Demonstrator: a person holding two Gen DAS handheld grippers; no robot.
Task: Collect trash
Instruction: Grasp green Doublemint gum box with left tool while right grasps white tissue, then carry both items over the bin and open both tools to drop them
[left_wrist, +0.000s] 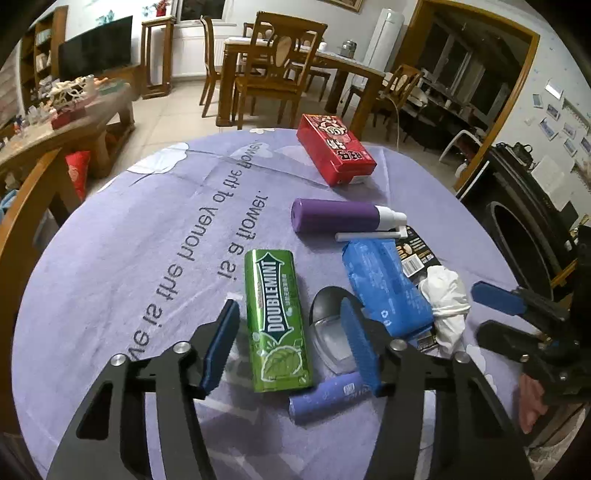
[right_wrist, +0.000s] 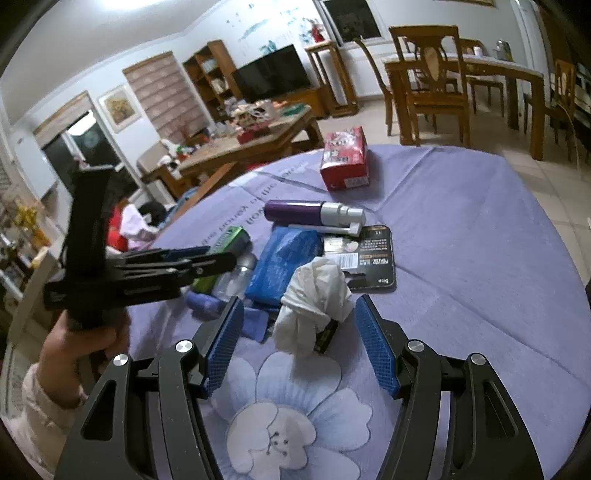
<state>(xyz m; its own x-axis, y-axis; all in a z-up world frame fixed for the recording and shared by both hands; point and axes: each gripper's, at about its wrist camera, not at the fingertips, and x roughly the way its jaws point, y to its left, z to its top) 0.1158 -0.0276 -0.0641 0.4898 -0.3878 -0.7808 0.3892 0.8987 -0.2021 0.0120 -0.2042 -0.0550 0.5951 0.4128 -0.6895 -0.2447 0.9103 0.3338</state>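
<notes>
Right at the near edge of the round table, over the purple flowered tablecloth (right_wrist: 461, 236), both tools hang with their fingers spread wide and nothing in them. The right gripper (right_wrist: 299, 347) has a crumpled white tissue (right_wrist: 314, 295) sitting between its blue pads, not touching either one as far as I can see. The left gripper (left_wrist: 291, 343) is lined up over a green Doublemint gum pack (left_wrist: 277, 321), with a small clear bottle with a dark cap (left_wrist: 328, 328) just right of the pack and partly behind the right finger.

So I'd say we're at the reach-in stage for the first pickups. The next move probably calls for dropping lower and squeezing gently on the tissue, since it's soft and would squash.

A little farther out there's a lavender tube (left_wrist: 328, 398) lying flat, a blue plastic pouch (left_wrist: 384, 288) overlapping a black card package (right_wrist: 373, 258), then a purple spray bottle (left_wrist: 340, 216) on its side, and at the far side a red carton (left_wrist: 334, 151).

Hard to make out: something small and dark is tucked under the tissue, can't tell what. I also don't see a definite trash bin, so where this stuff goes is anyone's guess.
</notes>
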